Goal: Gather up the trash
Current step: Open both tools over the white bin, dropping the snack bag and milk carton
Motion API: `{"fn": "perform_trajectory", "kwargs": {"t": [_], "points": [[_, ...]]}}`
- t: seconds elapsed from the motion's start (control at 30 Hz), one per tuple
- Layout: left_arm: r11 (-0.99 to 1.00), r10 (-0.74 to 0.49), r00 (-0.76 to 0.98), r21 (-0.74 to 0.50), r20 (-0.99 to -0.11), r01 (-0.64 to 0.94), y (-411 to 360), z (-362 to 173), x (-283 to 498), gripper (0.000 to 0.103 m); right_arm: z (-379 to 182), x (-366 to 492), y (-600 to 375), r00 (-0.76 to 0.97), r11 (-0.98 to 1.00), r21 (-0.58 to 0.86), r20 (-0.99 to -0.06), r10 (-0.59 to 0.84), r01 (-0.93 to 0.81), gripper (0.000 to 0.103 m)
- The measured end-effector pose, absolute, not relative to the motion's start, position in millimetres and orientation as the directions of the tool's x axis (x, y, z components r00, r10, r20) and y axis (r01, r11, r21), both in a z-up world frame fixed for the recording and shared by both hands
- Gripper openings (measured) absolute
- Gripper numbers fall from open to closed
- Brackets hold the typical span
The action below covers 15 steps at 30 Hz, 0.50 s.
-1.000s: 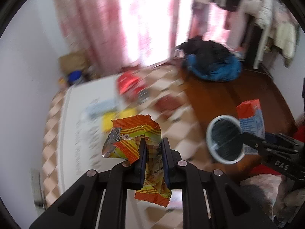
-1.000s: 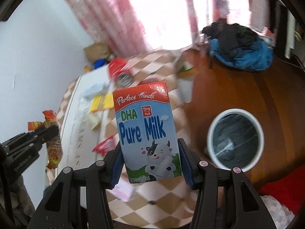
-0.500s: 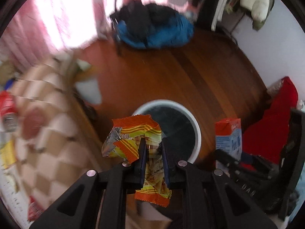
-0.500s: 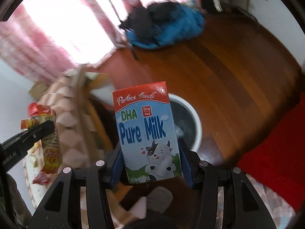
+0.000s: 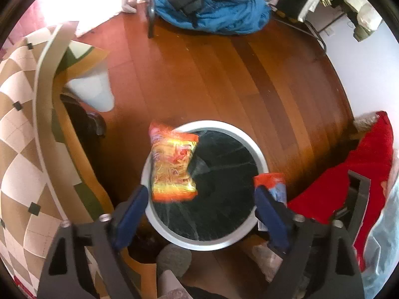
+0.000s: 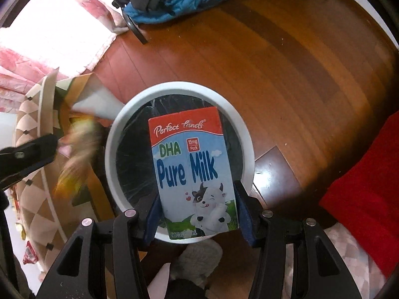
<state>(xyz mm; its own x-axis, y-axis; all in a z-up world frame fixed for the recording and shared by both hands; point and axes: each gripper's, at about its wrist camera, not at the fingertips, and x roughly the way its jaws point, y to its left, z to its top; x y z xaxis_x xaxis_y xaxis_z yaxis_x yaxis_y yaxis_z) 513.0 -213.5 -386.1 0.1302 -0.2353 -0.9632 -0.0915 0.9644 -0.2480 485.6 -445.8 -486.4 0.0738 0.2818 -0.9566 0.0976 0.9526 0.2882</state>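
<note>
A white-rimmed trash bin (image 5: pixel 259 154) lined with a black bag stands on the wooden floor below both grippers; it also shows in the right wrist view (image 6: pixel 247 134). My left gripper (image 5: pixel 199 211) is open above it, and an orange snack wrapper (image 5: pixel 172 169) is loose in the air over the bin's left rim, clear of the jaws. It appears blurred in the right wrist view (image 6: pixel 77 154). My right gripper (image 6: pixel 197 214) is shut on a milk carton (image 6: pixel 192 169) held over the bin; the carton's edge shows in the left wrist view (image 5: pixel 271 184).
A table with a checkered cloth (image 5: pixel 17 129) is at the left. A pile of blue and dark clothing (image 5: pixel 209 2) lies on the floor at the far side. A red cloth (image 5: pixel 359 174) lies at the right.
My left gripper has opened and let go of the snack wrapper, which now falls toward the bin. Both grippers have moved from the table to above the bin. The milk carton stays gripped.
</note>
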Motion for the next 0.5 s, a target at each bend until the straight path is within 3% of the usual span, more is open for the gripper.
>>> {"fn": "perform_trajectory", "kwargs": {"t": [0.03,0.07,0.1,0.17,0.33,0.5], "points": [[0.97,-0.213,0.13,-0.226,-0.968,-0.094,-213,-387,510,0.09,-488,486,-447,0.073,0.953,0.286,-0.957,0.279,0.104,0.07],[0.975,-0.187,0.132,-0.2,-0.974,-0.095,-213,-388,509,0.093,-489,486,-448,0.074,0.953,0.279,-0.959,0.272,0.114,0.085],[0.981,-0.156,0.138,-0.169,-0.978,-0.093,-214,-388,507,0.101,-489,486,-451,0.076,0.954,0.272,-0.961,0.264,0.124,0.093],[0.991,-0.092,0.149,-0.106,-0.985,-0.087,-215,-390,503,0.102,-491,487,-452,0.067,0.96,0.249,-0.968,0.243,0.126,0.101],[0.998,0.011,0.156,0.001,-0.988,-0.059,-220,-396,486,0.102,-490,478,-455,0.053,0.988,0.094,-0.995,0.088,0.12,0.103],[0.998,0.037,0.154,0.03,-0.987,-0.049,-223,-395,478,0.102,-483,471,-457,0.052,0.99,0.069,-0.997,0.063,0.12,0.103]]}}
